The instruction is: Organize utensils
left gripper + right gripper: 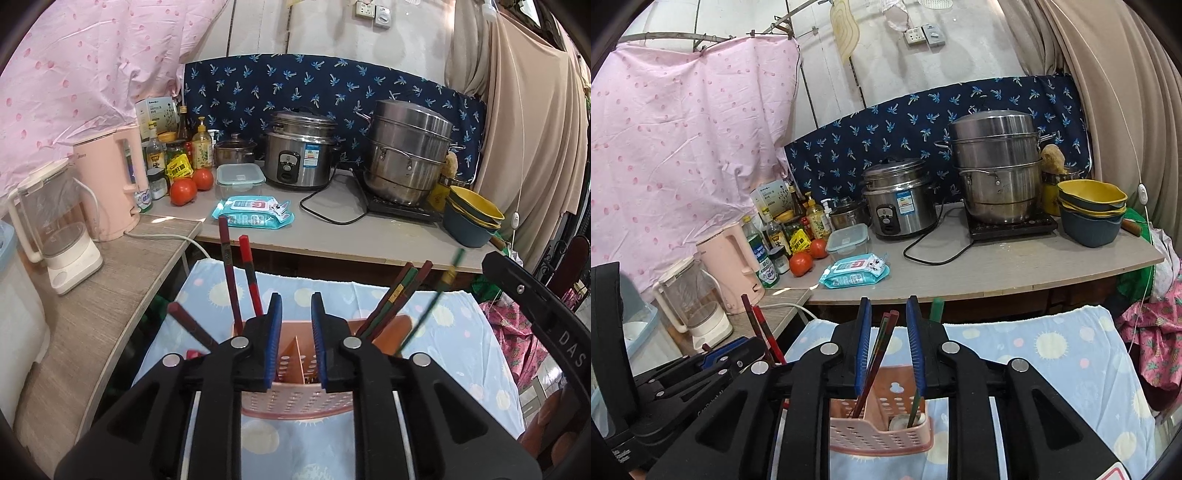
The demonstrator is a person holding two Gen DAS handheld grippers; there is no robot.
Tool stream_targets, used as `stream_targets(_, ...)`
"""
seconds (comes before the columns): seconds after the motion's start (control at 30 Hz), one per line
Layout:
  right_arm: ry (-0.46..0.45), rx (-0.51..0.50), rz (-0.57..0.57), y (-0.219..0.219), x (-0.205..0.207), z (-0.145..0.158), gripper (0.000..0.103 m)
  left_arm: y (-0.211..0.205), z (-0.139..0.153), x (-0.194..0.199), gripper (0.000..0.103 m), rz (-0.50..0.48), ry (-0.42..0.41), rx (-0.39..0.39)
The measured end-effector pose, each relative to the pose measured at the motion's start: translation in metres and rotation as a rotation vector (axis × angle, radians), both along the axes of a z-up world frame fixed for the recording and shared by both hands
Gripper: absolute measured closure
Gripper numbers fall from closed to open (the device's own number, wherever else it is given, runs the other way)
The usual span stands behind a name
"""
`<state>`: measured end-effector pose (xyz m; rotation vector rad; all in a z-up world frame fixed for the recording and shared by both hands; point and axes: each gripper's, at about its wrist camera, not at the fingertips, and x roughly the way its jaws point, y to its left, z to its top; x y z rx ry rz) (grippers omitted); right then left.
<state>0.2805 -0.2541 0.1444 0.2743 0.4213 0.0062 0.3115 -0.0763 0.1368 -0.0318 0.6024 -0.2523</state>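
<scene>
A pink perforated utensil holder (pixel 295 406) (pixel 879 435) stands on a table with a light blue sun-print cloth (pixel 461 332) (pixel 1034 350). Red and dark chopsticks (pixel 227 266) lean out of its left side, and another bunch (pixel 397 295) leans out of its right. A thin green stick (pixel 439 295) beside that bunch is blurred. My left gripper (pixel 296 332) hovers over the holder's middle, open, with nothing between its blue pads. My right gripper (pixel 889 347) is open around a few chopsticks (pixel 882 350) standing in the holder; the pads do not press them.
Beyond the table runs a counter (pixel 332 236) with a rice cooker (pixel 299 155), a steamer pot (pixel 406 155), stacked bowls (pixel 472 218), a wipes pack (pixel 253 212), tomatoes (pixel 183 192), bottles, a pink kettle (pixel 110 184) and a blender (pixel 55 229). Curtains hang on both sides.
</scene>
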Motion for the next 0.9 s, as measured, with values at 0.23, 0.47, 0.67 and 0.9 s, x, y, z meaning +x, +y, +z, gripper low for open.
stream_targets(0.23,0.022,0.036,0.002,-0.004,-0.035,-0.010,0.076,0.011,-0.001,-0.031,0.074,0.004,0.001,-0.009)
stream_targets(0.47,0.089,0.065,0.016,-0.001,-0.071,-0.036,0.076,0.022,-0.019,-0.067,0.061,0.009,0.033,0.000)
stream_targets(0.67,0.151,0.055,0.032,0.010,-0.105,-0.060,0.076,0.028,-0.040,-0.097,0.060,0.010,0.077,0.015)
stream_targets(0.9,0.190,0.010,0.040,0.027,-0.138,-0.079,0.073,0.037,-0.056,-0.129,0.047,0.024,0.103,0.017)
